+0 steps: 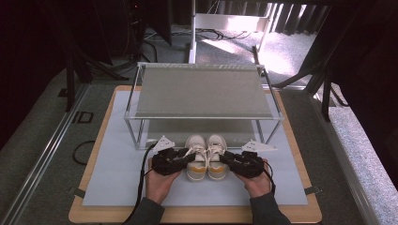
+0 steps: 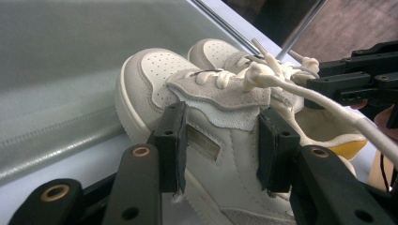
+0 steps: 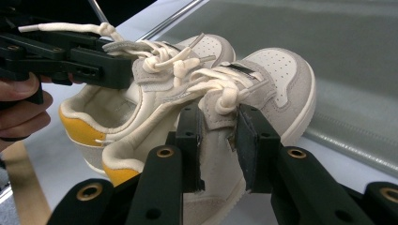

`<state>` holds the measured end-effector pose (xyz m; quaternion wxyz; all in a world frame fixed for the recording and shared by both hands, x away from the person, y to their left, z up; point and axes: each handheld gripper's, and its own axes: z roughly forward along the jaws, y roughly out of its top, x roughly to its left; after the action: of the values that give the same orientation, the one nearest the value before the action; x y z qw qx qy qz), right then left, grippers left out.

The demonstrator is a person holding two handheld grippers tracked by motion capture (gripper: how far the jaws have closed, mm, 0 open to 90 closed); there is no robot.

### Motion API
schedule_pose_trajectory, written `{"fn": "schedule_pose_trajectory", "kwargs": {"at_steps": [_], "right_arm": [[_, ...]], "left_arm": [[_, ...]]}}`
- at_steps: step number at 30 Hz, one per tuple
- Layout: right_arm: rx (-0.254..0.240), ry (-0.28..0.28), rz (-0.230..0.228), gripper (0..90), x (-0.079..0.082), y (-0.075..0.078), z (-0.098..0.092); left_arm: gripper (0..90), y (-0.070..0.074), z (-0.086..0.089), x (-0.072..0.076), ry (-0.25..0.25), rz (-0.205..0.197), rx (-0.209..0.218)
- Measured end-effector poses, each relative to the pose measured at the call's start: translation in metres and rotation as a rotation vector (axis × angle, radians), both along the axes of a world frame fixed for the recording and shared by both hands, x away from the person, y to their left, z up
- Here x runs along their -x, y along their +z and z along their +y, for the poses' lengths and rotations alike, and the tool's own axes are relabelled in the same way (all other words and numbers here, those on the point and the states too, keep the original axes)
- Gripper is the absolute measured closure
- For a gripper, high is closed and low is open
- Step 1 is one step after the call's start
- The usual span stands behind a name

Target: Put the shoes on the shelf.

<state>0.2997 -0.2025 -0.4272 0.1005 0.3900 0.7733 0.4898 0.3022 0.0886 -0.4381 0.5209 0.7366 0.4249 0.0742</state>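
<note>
Two small white and grey sneakers with yellow heels stand side by side in front of the rack, toes toward it. My left gripper [image 1: 187, 158] comes in from the left, and its jaws [image 2: 225, 138] are shut across the side and lace flap of the left shoe [image 2: 155, 70]. From the right, my right gripper [image 1: 226, 157] has its jaws [image 3: 220, 140] shut on the upper of the right shoe [image 3: 277, 75]. In the high view the left shoe [image 1: 196, 164] and right shoe [image 1: 217, 161] touch each other. Whether their soles rest on the mat I cannot tell.
A metal two-level rack [image 1: 202, 91] with grey shelf mats stands just beyond the shoes, its lower shelf [image 1: 202, 126] at toe level. A pale mat [image 1: 117, 164] covers the wooden table. Loose laces [image 2: 328, 105] trail between the grippers.
</note>
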Motion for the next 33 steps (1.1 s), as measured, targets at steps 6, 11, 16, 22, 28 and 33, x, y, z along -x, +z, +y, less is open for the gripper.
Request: {"fn": "schedule_pose_trajectory", "kwargs": {"at_steps": [6,11,16,22,28,33], "right_arm": [[-0.003,-0.007,-0.012,71.9,-0.007,0.002,0.002],[-0.005,-0.013,-0.021,71.8,-0.012,0.002,0.003],[-0.011,-0.025,-0.024,71.8,-0.018,0.000,0.004],[-0.015,-0.039,-0.030,71.8,-0.024,-0.003,0.005],[-0.019,-0.052,-0.031,71.8,-0.030,-0.006,0.005],[-0.027,-0.057,-0.029,71.8,-0.034,-0.009,0.006]], "left_arm": [[58.7,0.001,0.001,-0.006,0.015,-0.008,0.010],[58.7,0.000,0.002,-0.011,0.026,-0.018,0.015],[58.7,-0.001,0.001,-0.016,0.035,-0.022,0.013],[58.7,-0.004,-0.002,-0.024,0.057,-0.028,0.025],[58.7,-0.007,-0.003,-0.029,0.068,-0.029,0.029],[58.7,-0.010,-0.002,-0.033,0.082,-0.032,0.031]]}}
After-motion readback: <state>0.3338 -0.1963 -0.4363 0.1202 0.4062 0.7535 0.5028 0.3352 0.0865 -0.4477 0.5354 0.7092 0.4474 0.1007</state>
